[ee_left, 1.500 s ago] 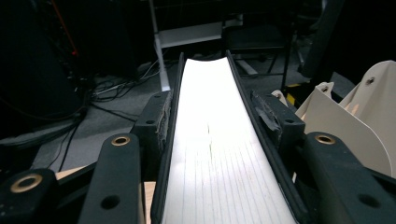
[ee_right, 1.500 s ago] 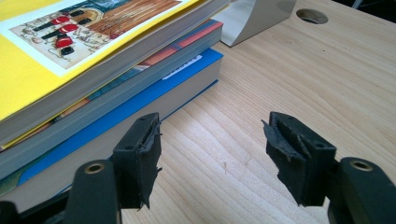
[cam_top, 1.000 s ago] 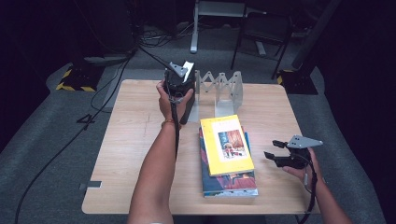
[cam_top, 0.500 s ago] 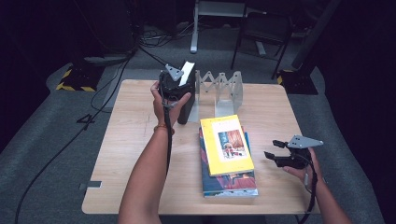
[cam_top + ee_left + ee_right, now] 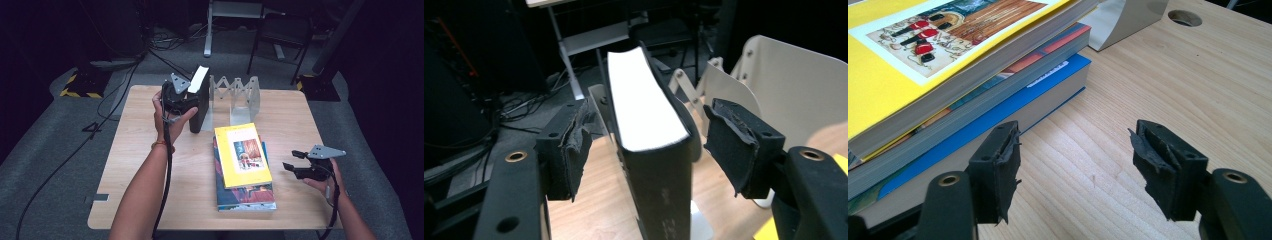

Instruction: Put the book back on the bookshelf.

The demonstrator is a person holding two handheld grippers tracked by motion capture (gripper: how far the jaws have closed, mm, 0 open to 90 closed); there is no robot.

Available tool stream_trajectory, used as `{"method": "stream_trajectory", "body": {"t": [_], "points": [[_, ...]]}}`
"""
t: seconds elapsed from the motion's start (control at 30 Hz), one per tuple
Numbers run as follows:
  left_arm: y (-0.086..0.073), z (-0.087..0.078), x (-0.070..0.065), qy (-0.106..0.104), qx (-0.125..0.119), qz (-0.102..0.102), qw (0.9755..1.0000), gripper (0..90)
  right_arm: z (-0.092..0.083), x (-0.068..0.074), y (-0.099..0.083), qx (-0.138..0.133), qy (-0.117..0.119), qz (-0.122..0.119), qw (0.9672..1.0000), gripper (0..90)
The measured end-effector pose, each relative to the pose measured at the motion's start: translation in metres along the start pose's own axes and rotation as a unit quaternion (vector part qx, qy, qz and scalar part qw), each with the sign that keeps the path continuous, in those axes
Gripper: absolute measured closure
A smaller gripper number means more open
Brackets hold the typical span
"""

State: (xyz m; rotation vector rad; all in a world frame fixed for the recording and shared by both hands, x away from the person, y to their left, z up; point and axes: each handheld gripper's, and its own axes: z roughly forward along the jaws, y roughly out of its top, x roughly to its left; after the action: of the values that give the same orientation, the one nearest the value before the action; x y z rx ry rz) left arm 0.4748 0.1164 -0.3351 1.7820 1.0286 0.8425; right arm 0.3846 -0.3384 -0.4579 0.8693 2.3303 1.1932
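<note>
High view showed the black book (image 5: 201,102) standing upright on the bench (image 5: 140,150) at the left end of the white rack (image 5: 240,97), the left gripper (image 5: 181,100) beside it. Its fingers (image 5: 569,147) had just been opening and stood clear on either side of the book. The right gripper (image 5: 295,166), fingers apart and empty, hovered just beside the stack of books (image 5: 242,165).

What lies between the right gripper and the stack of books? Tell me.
Bare wood of the table. In the right gripper view, the right gripper stands open beside the stack of books, with nothing between its pads.
</note>
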Motion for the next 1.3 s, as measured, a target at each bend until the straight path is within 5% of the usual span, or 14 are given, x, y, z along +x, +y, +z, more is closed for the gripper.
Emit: {"method": "stream_trajectory", "body": {"t": [0.4,0.7,0.93,0.97,1.0,1.1,1.13,1.17,1.3], "points": [[-0.028,-0.02,-0.006,-0.036,0.016,0.021,0.999,32.2,0.0,0.001,0.0,0.002,0.001,-0.002,1.0,36.1],[-0.065,-0.033,-0.018,-0.081,0.051,0.045,0.9944,30.0,-0.003,0.003,0.004,0.0,0.004,-0.002,1.0,35.5],[-0.101,-0.043,-0.033,-0.125,0.088,0.067,0.9859,27.0,-0.015,0.013,0.015,0.001,0.028,-0.021,0.9994,33.3],[-0.114,-0.046,-0.039,-0.142,0.1,0.077,0.9817,26.6,-0.017,0.015,0.017,0.0,0.035,-0.021,0.9992,33.3],[-0.114,-0.046,-0.039,-0.142,0.1,0.077,0.9817,26.4,-0.017,0.015,0.017,0.0,0.035,-0.021,0.9992,33.3],[-0.139,-0.053,-0.052,-0.179,0.136,0.1,0.9694,24.8,-0.025,0.026,0.026,-0.001,0.058,-0.031,0.9978,34.1],[-0.139,-0.053,-0.052,-0.179,0.136,0.1,0.9694,24.8,-0.026,0.03,0.028,0.002,0.064,-0.036,0.9973,34.7],[-0.146,-0.056,-0.056,-0.185,0.146,0.109,0.9657,24.6,-0.027,0.034,0.03,0.007,0.069,-0.042,0.9967,35.5],[-0.165,-0.066,-0.063,-0.199,0.165,0.119,0.9585,24.3,-0.027,0.05,0.037,0.024,0.094,-0.058,0.9936,40.1]]}}
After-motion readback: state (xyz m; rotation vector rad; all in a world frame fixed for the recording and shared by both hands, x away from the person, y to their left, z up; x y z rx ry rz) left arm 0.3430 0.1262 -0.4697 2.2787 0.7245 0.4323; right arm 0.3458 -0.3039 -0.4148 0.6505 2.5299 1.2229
